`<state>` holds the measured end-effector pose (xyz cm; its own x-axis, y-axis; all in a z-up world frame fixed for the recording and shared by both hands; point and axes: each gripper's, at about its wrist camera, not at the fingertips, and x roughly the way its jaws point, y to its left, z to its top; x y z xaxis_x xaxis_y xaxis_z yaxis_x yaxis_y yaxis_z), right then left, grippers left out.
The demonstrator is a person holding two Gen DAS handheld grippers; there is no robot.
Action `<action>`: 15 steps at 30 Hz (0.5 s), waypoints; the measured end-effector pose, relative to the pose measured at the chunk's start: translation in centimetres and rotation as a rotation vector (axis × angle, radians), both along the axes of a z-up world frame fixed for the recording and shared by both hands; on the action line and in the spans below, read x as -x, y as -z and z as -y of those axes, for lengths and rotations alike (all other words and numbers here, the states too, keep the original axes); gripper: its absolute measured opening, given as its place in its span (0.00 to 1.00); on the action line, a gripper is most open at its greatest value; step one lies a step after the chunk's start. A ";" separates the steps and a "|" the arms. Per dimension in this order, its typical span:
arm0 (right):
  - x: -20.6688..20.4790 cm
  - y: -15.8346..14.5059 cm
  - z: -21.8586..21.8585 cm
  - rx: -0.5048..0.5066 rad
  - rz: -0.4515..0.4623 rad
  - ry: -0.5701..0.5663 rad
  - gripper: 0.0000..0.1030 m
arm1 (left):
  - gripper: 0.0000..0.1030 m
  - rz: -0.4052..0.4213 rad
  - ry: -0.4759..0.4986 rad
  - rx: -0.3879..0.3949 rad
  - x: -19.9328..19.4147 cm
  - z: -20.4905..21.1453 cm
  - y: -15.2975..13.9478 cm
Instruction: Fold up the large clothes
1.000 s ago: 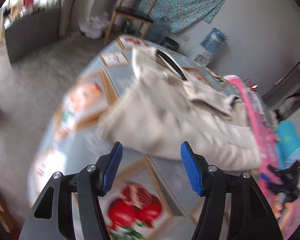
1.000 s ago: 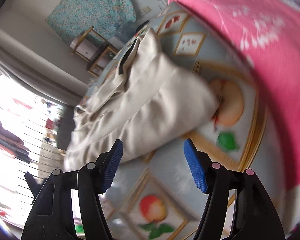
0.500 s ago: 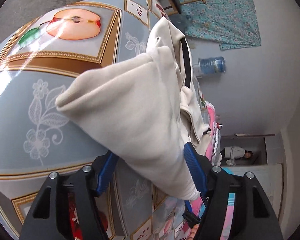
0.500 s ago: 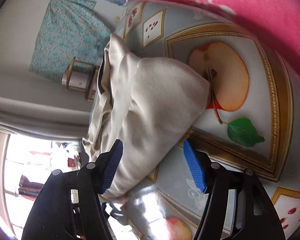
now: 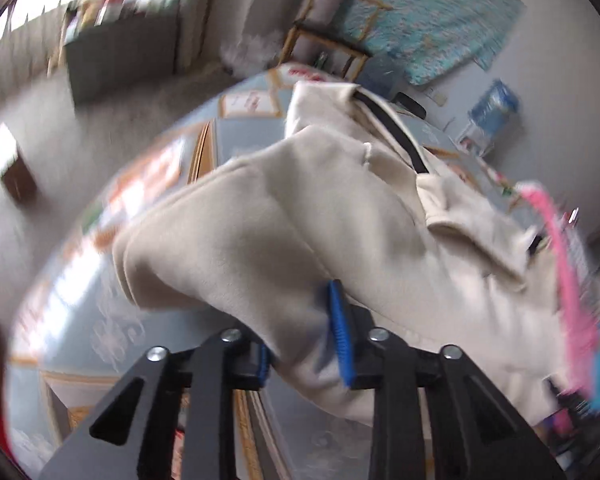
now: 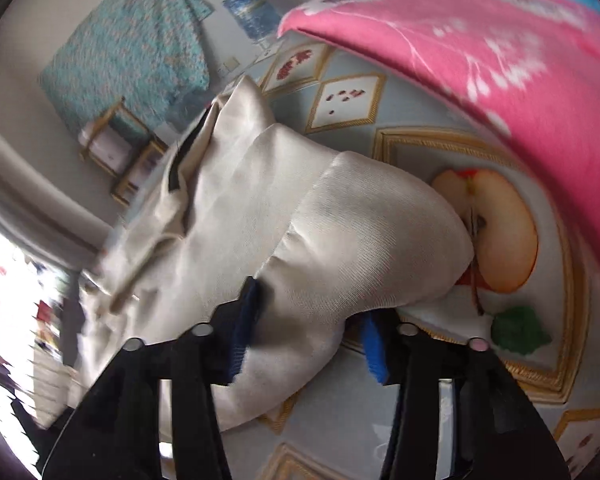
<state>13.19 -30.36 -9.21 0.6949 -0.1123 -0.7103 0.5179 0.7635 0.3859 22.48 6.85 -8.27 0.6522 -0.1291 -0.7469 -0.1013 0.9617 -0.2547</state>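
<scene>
On the fruit-print tablecloth [image 6: 440, 152] lies the cream garment [image 5: 300, 220], bunched, its black-trimmed end far from me. Left gripper [image 5: 304, 340]: jaws just closed narrow, a near fold of the cream cloth pinched between the blue pads. Right gripper [image 6: 308, 336]: jaws just closed too, though less tightly, on another near fold, beside the printed apple half [image 6: 500, 232] on the cloth.

Progress, as I judge it: early. Both near corners gripped, no neat fold made; garment is lumpy and creased, not squared. Left to do: lift, carry the near edge over toward the black-trimmed end, flatten, fold again.

Hard to tell: left view is motion-blurred, so cloth edges smear. Left pad of my left gripper is mostly buried under fabric. Can't tell which garment parts I hold, hem or sleeve, or how many layers. Pink blanket [image 6: 480, 40] beyond the apple half is cut off by the frame edge.
</scene>
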 end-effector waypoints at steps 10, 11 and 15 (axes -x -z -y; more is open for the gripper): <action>3.1 -8.0 -2.6 0.298 0.096 -0.142 0.06 | 0.08 0.350 0.145 -0.362 5.0 2.7 -6.9; 4.0 -8.5 -2.7 0.294 0.108 -0.151 0.06 | 0.08 0.368 0.160 -0.377 5.8 2.6 -7.6; 7.7 -8.8 -3.6 0.293 0.110 -0.192 0.06 | 0.08 0.375 0.234 -0.375 9.3 1.0 -8.7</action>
<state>5.50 -26.72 -0.46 0.7935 -0.1601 -0.5872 0.3223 0.9289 0.1823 13.22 5.90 0.40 0.8672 -0.0727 -0.4927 0.1563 0.9790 0.1307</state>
